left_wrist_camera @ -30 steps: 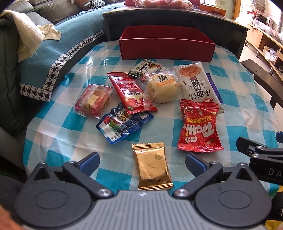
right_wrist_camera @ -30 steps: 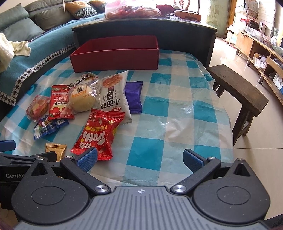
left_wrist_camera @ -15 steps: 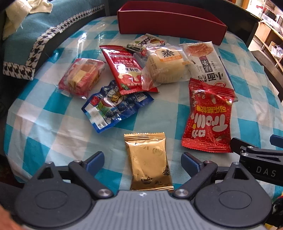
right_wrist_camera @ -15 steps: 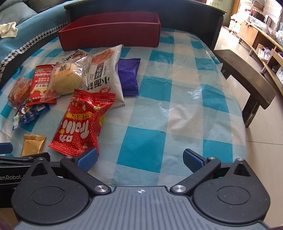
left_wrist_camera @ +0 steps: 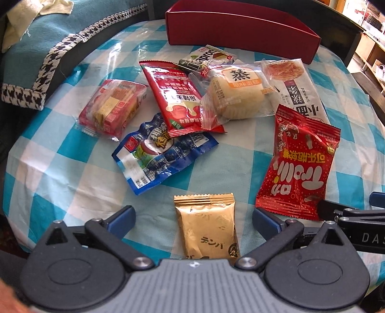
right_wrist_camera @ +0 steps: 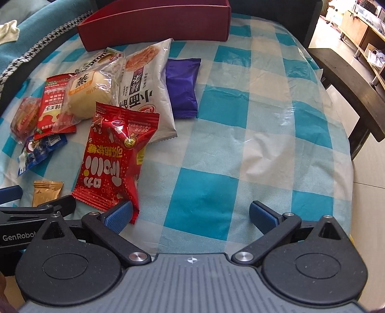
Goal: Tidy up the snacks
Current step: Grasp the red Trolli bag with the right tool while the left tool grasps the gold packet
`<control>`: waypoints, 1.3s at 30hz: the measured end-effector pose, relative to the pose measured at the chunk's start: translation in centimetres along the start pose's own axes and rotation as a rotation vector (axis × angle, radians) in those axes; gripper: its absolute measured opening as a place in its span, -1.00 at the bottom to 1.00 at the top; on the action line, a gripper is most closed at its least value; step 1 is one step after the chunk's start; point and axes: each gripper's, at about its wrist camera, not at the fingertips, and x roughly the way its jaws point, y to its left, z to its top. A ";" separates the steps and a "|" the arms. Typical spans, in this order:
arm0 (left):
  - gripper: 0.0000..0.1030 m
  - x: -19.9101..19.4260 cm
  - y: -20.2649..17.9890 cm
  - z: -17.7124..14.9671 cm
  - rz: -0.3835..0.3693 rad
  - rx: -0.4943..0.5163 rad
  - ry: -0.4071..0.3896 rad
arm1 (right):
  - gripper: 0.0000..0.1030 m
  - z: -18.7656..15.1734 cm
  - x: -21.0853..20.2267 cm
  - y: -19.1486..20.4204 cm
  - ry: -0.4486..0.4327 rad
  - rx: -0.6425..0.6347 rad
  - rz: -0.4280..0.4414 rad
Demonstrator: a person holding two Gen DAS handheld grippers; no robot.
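Several snack packets lie on a blue-checked tablecloth (left_wrist_camera: 72,173) before a red box (left_wrist_camera: 240,29). My left gripper (left_wrist_camera: 193,218) is open, its fingers either side of a gold packet (left_wrist_camera: 208,226). A red candy bag (left_wrist_camera: 300,166) lies to its right, and a blue packet (left_wrist_camera: 158,156), a red sachet (left_wrist_camera: 178,96), a bun (left_wrist_camera: 233,96) and a pink-wrapped cake (left_wrist_camera: 113,106) lie beyond. My right gripper (right_wrist_camera: 191,215) is open and empty over bare cloth, its left finger beside the red candy bag (right_wrist_camera: 115,154). A purple packet (right_wrist_camera: 182,84) and white noodle bag (right_wrist_camera: 146,84) lie further off.
A sofa with a teal throw (left_wrist_camera: 36,48) runs along the left. A dark wooden bench (right_wrist_camera: 346,77) stands off the table's right edge. The red box (right_wrist_camera: 156,21) sits at the far end. The cloth (right_wrist_camera: 264,120) right of the snacks bears nothing.
Both grippers have moved forward and down towards the table. The gold packet now sits between my left fingers; the red candy bag now reaches my right gripper's left finger.
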 end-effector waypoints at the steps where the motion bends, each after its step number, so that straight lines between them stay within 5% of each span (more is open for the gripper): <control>1: 1.00 0.0 0.0 0.0 -0.001 0.000 -0.002 | 1.00 0.0 0.0 0.0 0.006 -0.003 0.001; 19: 1.00 0.1 -0.1 -0.2 0.008 0.000 -0.011 | 1.00 -0.3 0.2 -0.2 -0.118 -0.059 -0.024; 21: 1.00 0.0 0.0 -0.1 -0.003 0.018 -0.006 | 0.93 0.3 -0.2 -0.8 -0.088 -0.003 -0.007; 24: 1.00 -0.2 0.4 -0.4 -0.009 0.027 -0.008 | 0.95 0.7 -2.7 -1.3 -0.162 0.037 0.005; 27: 1.00 -0.3 0.4 -0.6 -0.010 0.029 -0.014 | 0.95 1.5 -3.9 0.6 -0.225 -0.015 0.043; 32: 1.00 -0.5 0.9 -1.0 -0.008 0.034 -0.013 | 0.94 2.9 -1.9 5.0 -0.184 -0.136 0.096; 34: 1.00 -0.5 1.1 -1.2 -0.008 0.035 -0.018 | 0.89 3.4 -0.5 6.1 -0.133 -0.147 0.090; 39: 1.00 -0.6 1.5 -1.4 -0.007 0.040 -0.022 | 0.30 2.5 0.9 7.0 -0.109 -0.238 0.039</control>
